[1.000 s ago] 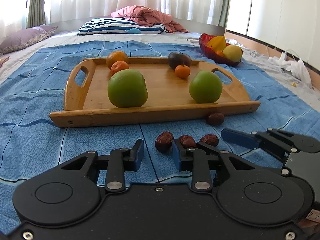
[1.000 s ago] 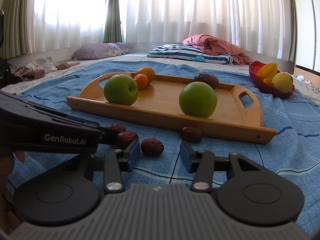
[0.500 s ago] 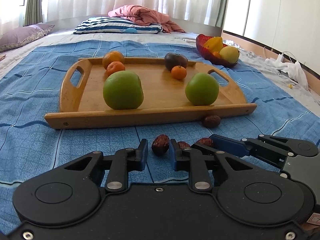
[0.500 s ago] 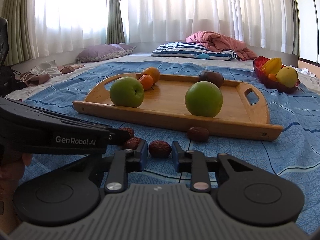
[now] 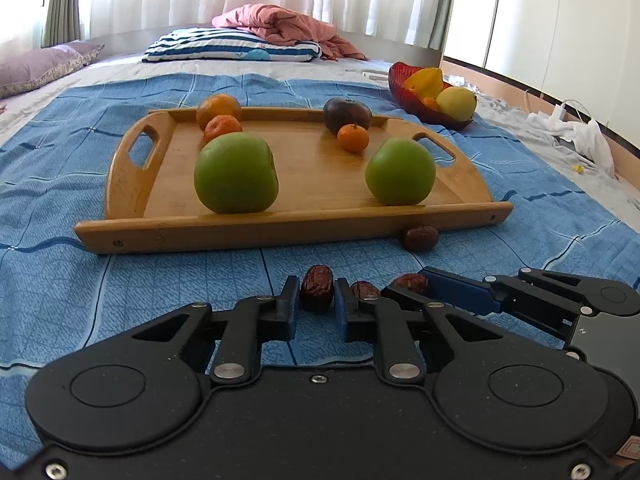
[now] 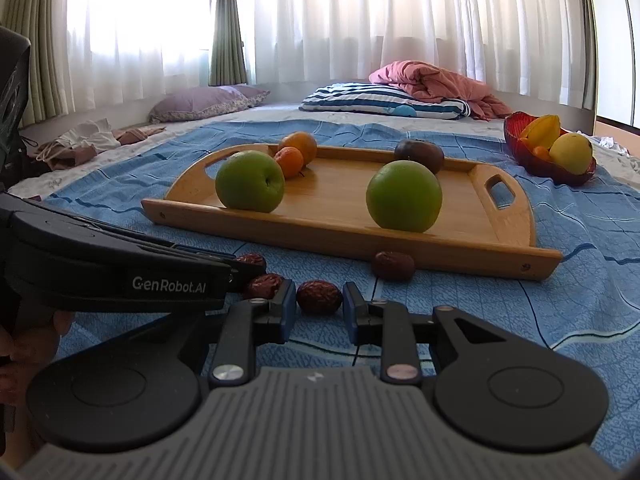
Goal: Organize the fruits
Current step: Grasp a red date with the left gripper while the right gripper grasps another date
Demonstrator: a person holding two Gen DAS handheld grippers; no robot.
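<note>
Both grippers clamp dates on the blanket: left gripper on one date, right gripper on another; tray lies at twelve o'clock

Both wrist cameras sit low over the blue bedspread, facing the curtained window. They share the nearby wooden tray, the left view squarer, the right angled from its right.
</note>
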